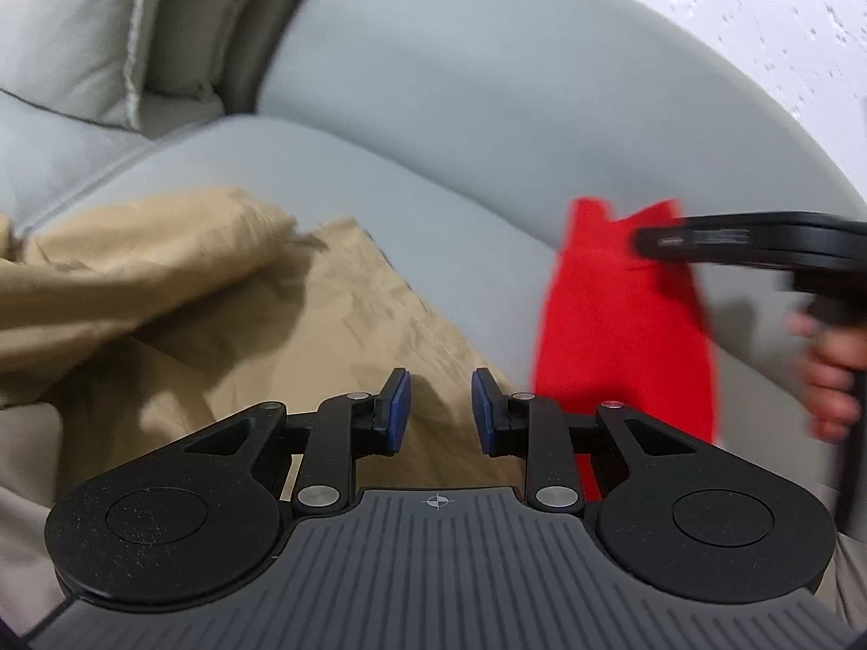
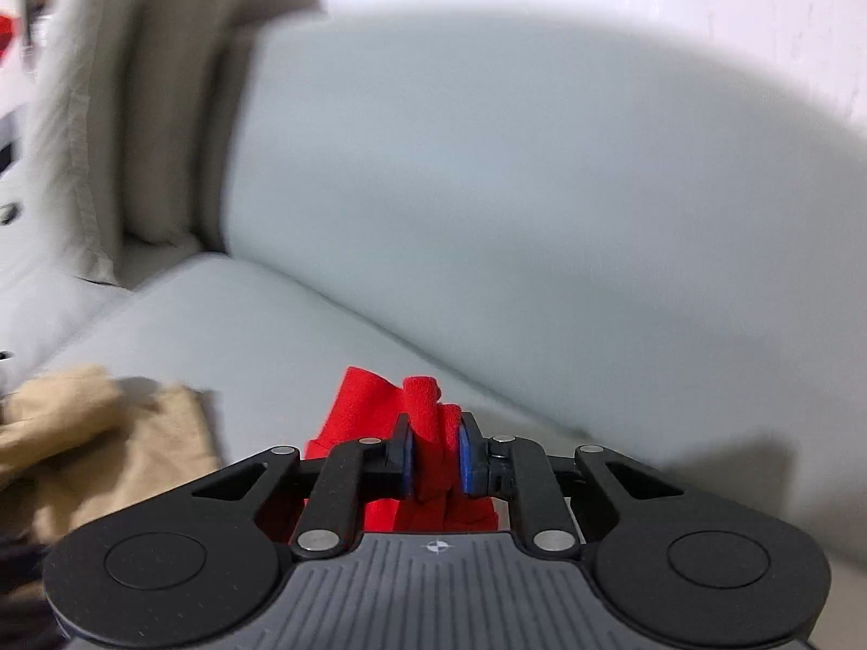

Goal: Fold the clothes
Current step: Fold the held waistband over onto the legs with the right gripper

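A red cloth (image 2: 428, 406) is bunched between the blue pads of my right gripper (image 2: 436, 457), which is shut on it above the sofa seat. In the left wrist view the same red cloth (image 1: 623, 336) hangs down from the right gripper (image 1: 645, 241), seen side-on with a hand (image 1: 829, 379) on its grip. My left gripper (image 1: 440, 406) hovers over a tan garment (image 1: 244, 314) spread and partly heaped on the seat. Its pads stand apart with nothing between them. The tan garment (image 2: 108, 433) also shows at lower left in the right wrist view.
A grey sofa seat (image 1: 422, 189) and its curved backrest (image 2: 515, 206) fill both views. Beige cushions (image 2: 97, 135) lean at the left end, and a white wall (image 1: 758, 11) stands behind. Bare seat lies between the tan garment and the red cloth.
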`<action>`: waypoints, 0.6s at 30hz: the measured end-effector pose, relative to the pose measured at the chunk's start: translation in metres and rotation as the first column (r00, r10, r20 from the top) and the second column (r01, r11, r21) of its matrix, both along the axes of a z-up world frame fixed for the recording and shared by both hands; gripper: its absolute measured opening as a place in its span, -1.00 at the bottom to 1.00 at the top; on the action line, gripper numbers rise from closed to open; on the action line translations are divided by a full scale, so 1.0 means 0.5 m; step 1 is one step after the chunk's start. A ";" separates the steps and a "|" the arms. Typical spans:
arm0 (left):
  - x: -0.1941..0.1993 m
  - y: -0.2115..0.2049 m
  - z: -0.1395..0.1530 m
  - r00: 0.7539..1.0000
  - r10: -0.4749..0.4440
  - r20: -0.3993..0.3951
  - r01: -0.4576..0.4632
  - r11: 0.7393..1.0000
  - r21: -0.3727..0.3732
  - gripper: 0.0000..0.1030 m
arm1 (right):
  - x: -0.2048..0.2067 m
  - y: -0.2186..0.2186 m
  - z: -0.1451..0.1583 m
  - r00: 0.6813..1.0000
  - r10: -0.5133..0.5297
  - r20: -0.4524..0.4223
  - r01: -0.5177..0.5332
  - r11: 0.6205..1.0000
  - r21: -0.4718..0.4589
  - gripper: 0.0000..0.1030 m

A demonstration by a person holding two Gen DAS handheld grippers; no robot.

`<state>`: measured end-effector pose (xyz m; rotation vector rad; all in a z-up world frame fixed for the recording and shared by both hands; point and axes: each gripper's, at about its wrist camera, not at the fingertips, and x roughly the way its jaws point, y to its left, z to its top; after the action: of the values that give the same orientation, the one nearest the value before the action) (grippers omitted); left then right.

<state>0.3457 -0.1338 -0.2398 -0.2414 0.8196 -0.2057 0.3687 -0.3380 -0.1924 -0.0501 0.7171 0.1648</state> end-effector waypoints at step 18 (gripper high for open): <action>-0.430 0.096 0.270 0.993 -0.086 0.084 0.090 0.995 -0.053 -0.47 | -0.602 -0.023 0.222 0.966 0.117 0.228 -0.137 0.988 0.071 -0.71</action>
<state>0.1309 -0.0860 -0.1047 -0.2491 0.7449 -0.3200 0.0677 -0.3495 -0.0815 -0.0311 0.4811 0.3085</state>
